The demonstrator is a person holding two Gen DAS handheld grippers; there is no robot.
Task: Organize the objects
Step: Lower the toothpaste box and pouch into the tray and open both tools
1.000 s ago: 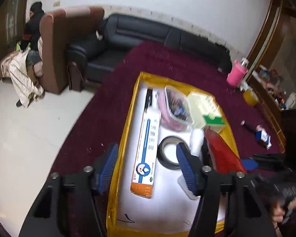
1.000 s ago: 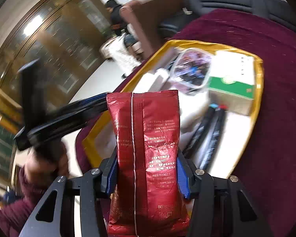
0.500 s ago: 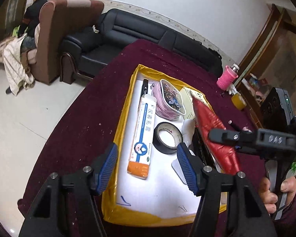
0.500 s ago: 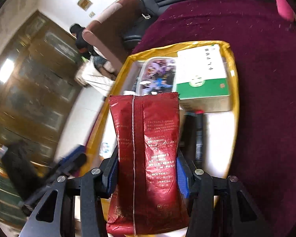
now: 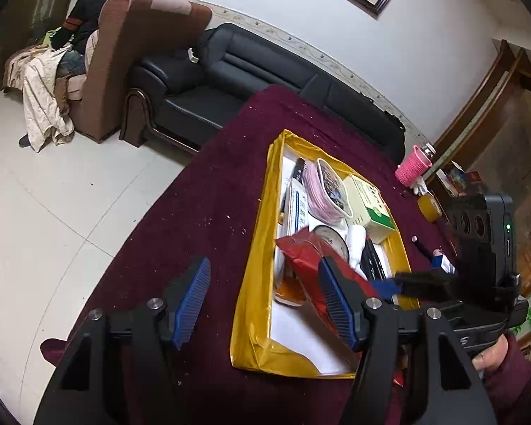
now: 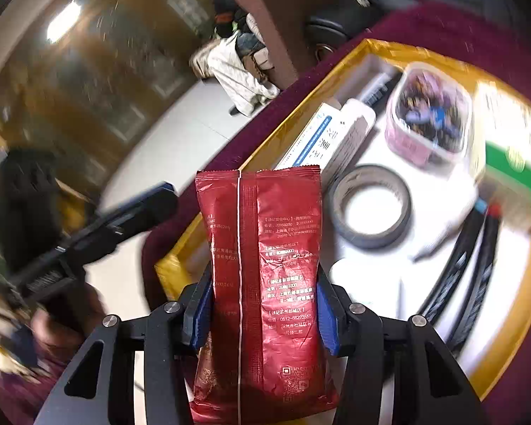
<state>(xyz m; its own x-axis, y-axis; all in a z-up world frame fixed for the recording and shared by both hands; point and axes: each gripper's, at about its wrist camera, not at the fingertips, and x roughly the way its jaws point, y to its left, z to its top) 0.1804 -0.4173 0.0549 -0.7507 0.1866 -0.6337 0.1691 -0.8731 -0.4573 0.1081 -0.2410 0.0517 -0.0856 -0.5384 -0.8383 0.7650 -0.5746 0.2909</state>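
Living room w/ black leather sofa (image 5: 265,81) and brown armchair (image 5: 131,63) behind a table under a maroon cloth (image 5: 194,212). On it, a yellow-rimmed tray (image 5: 255,248) w/ white floor. Right gripper (image 6: 262,311) pinches a red foil packet (image 6: 262,276) by both long edges, upright, over the tray's near-left part. Left gripper (image 5: 265,301) spread, nothing btwn its pads, over the cloth just left of the tray. In tray: roll of grey tape (image 6: 370,207), long white box w/ blue stripe (image 6: 325,138), clear pink-sided tub (image 6: 430,117), green-and-white carton (image 6: 509,141), two black pens (image 6: 467,262).
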